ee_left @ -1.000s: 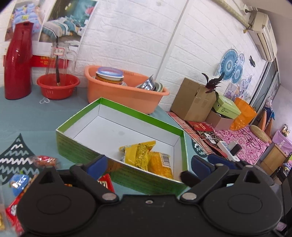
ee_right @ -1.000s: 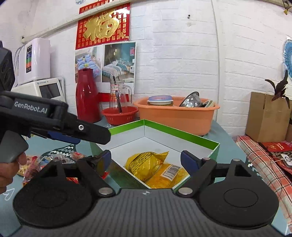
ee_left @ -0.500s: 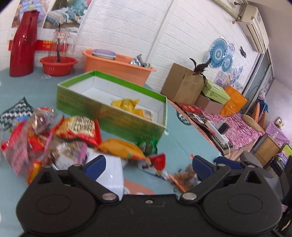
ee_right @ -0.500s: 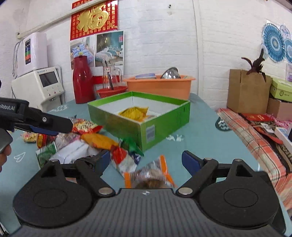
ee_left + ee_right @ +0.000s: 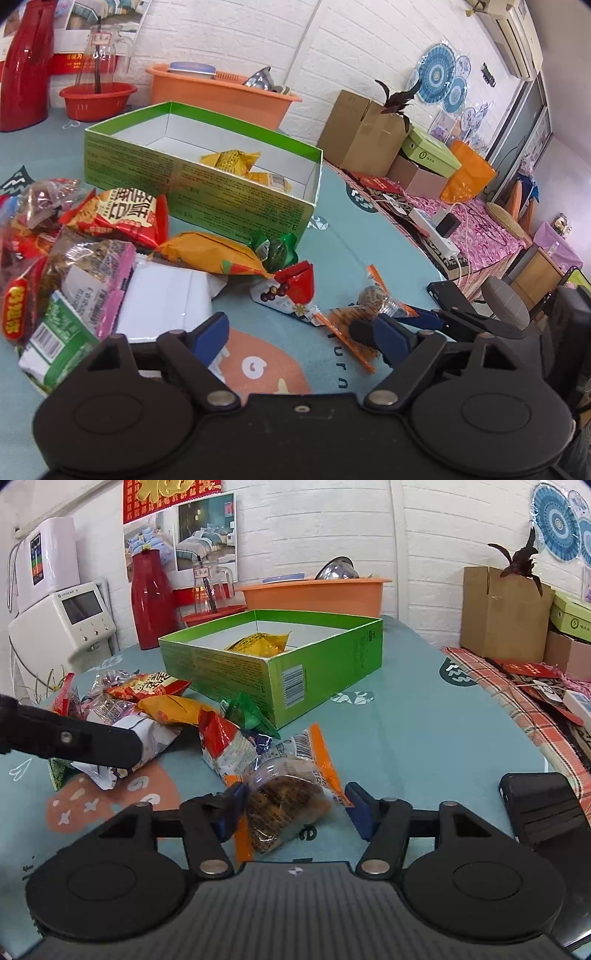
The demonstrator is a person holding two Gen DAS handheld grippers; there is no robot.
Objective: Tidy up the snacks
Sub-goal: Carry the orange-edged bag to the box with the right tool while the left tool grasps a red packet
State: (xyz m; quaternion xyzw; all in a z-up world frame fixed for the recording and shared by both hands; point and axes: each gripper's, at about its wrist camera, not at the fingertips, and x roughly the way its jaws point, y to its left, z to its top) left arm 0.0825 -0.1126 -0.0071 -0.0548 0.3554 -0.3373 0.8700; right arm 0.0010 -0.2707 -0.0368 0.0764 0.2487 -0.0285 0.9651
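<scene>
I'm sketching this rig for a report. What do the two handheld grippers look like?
Both are matte black with two round discs, silver pivot pins and blue-padded fingers. The left gripper has a smooth body; the right gripper has a grey ribbed body with a small round emblem.

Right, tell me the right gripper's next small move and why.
Probably close the right gripper on the clear orange-edged snack packet. Its jaws stand open with the packet lying on the table between the blue pads, apparently not yet pinched. The green box behind, already holding yellow packets, looks like the destination.
</scene>
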